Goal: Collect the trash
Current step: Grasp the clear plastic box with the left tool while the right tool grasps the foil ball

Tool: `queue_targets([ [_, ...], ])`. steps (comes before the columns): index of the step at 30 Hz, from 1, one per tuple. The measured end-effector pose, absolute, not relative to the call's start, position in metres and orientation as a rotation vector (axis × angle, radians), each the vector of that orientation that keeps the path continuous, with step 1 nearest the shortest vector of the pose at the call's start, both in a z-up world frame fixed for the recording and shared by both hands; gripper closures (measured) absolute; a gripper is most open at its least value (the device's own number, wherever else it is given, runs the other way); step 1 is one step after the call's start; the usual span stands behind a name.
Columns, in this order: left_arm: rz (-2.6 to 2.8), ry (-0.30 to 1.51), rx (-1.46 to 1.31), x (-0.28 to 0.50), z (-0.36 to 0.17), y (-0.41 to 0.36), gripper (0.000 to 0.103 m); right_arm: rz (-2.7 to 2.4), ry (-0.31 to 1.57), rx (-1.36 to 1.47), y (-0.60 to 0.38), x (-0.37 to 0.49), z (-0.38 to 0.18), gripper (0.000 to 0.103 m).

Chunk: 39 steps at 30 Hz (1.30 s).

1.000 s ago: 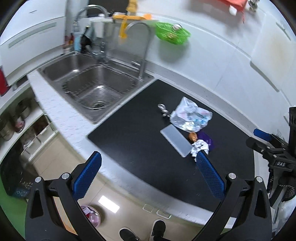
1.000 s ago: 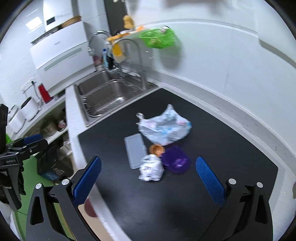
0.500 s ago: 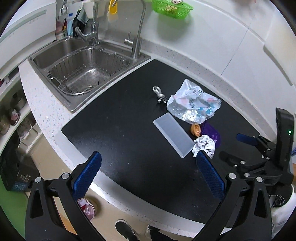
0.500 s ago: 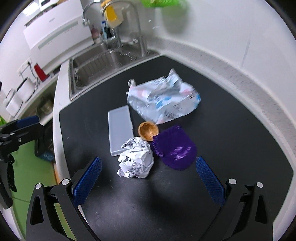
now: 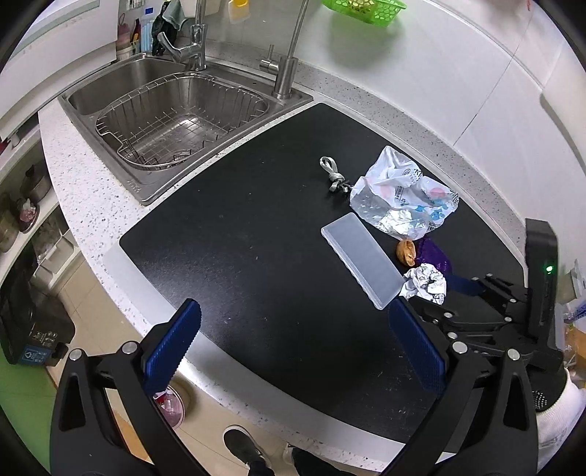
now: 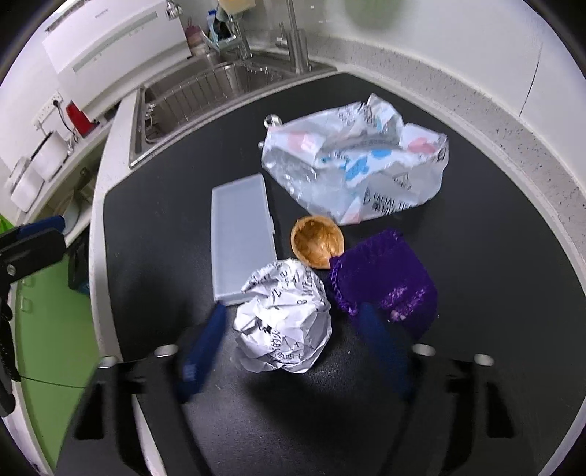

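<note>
Right wrist view: right gripper [image 6: 291, 331] low over the black mat [image 6: 154, 227], fingers spread, one blue pad on each side of one crumpled paper ball [image 6: 284, 316]; pads blurred, not pressed against it as far as I can see. Ball sits near the mat's front edge, touching the near end of one frosted plastic case [image 6: 241, 238]. One brown nutshell half [image 6: 318, 242], hollow side up, just behind the ball. One purple crinkled wrapper [image 6: 384, 274] right of the ball, touching the shell; right finger [image 6: 381, 351] overlaps its near edge. One printed plastic bag [image 6: 355, 168] behind those, toward the mat's back edge. Five loose items counted here.

Left wrist view: left gripper [image 5: 293, 348] released, fingers wide apart, nothing between, hovering over the mat's front edge. One grey strap with a clip [image 5: 333, 175] lies left of the bag [image 5: 403, 197], touching it at the clip end, so six items on the mat in total. Right gripper [image 5: 472, 289] visible at the right, at the paper ball [image 5: 425, 283]. One steel sink [image 5: 278, 106] with one wire basket [image 5: 175, 121] off the mat's left corner, two faucets behind it, one green basket [image 5: 362, 9] on the wall.
</note>
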<state>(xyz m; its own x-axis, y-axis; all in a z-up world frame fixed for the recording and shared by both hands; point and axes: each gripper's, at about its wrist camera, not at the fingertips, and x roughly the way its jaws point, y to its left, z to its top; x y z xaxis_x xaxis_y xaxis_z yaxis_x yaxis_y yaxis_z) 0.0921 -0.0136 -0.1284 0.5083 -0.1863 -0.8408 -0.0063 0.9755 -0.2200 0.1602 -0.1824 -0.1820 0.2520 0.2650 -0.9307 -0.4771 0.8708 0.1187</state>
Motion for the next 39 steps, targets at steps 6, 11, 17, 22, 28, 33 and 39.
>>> queue_targets([
  [6, -0.130, 1.033, -0.203, 0.097, -0.127, -0.018, 0.003, 0.506, 1.199, -0.194, -0.186, 0.160, -0.177, 0.064],
  [11, -0.150, 1.031, -0.198, 0.103, -0.125, -0.027, 0.003, 0.505, 1.166, -0.183, -0.192, 0.158, -0.161, 0.066],
  [17, -0.164, 1.048, -0.193, 0.115, -0.131, -0.042, 0.003, 0.492, 1.125, -0.169, -0.205, 0.159, -0.140, 0.067],
  [22, -0.121, 1.093, -0.208, 0.135, -0.149, -0.061, 0.003, 0.476, 1.100, -0.176, -0.218, 0.164, -0.131, 0.067],
  [28, -0.031, 1.142, -0.225, 0.155, -0.173, -0.079, 0.003, 0.476, 1.090, -0.168, -0.238, 0.169, -0.131, 0.067],
  [33, 0.052, 1.163, -0.269, 0.168, -0.190, -0.086, 0.003, 0.489, 1.089, -0.157, -0.253, 0.177, -0.133, 0.067],
  [39, 0.144, 1.166, -0.298, 0.180, -0.202, -0.090, 0.003, 0.510, 1.096, -0.144, -0.263, 0.185, -0.138, 0.067],
])
